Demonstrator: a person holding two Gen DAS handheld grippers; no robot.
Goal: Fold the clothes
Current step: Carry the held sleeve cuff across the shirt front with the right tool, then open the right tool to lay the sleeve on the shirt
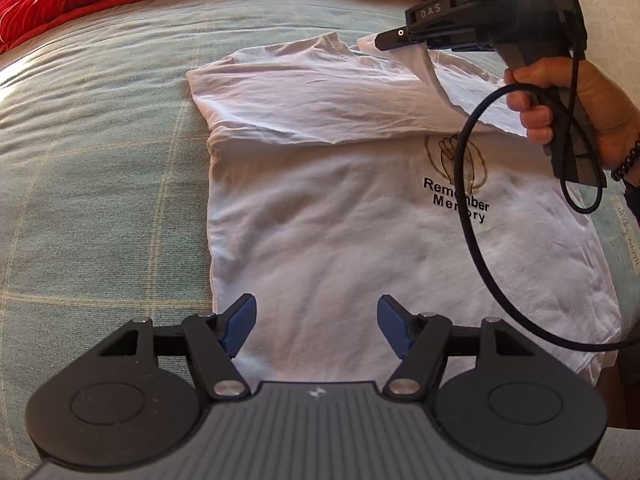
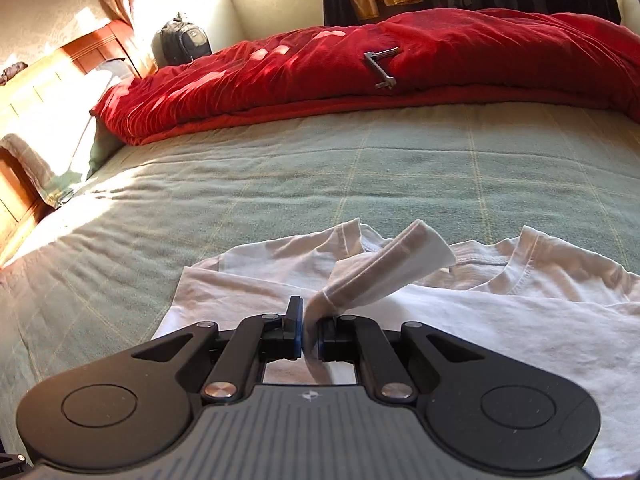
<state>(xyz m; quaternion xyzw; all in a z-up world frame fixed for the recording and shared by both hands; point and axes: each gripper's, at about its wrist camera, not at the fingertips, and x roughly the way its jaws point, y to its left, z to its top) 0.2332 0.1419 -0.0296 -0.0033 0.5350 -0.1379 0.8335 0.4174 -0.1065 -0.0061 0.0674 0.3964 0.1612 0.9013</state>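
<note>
White T-shirt point(image 1: 360, 216) spread on the green bedspread point(image 1: 100, 160); right gripper point(image 2: 309, 334), clamped on a sleeve point(image 2: 384, 276), lifts it over the shirt's body for folding, while left gripper point(image 1: 316, 326) hovers open, empty, above the hem.

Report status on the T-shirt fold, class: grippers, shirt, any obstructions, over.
Left gripper open, hovering over the white T-shirt. Right gripper shut on sleeve, carrying it across the shirt. Black cable dangles over the print; otherwise nothing blocking.

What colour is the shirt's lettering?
Black lettering on the white shirt, clearest in the left wrist view.
</note>
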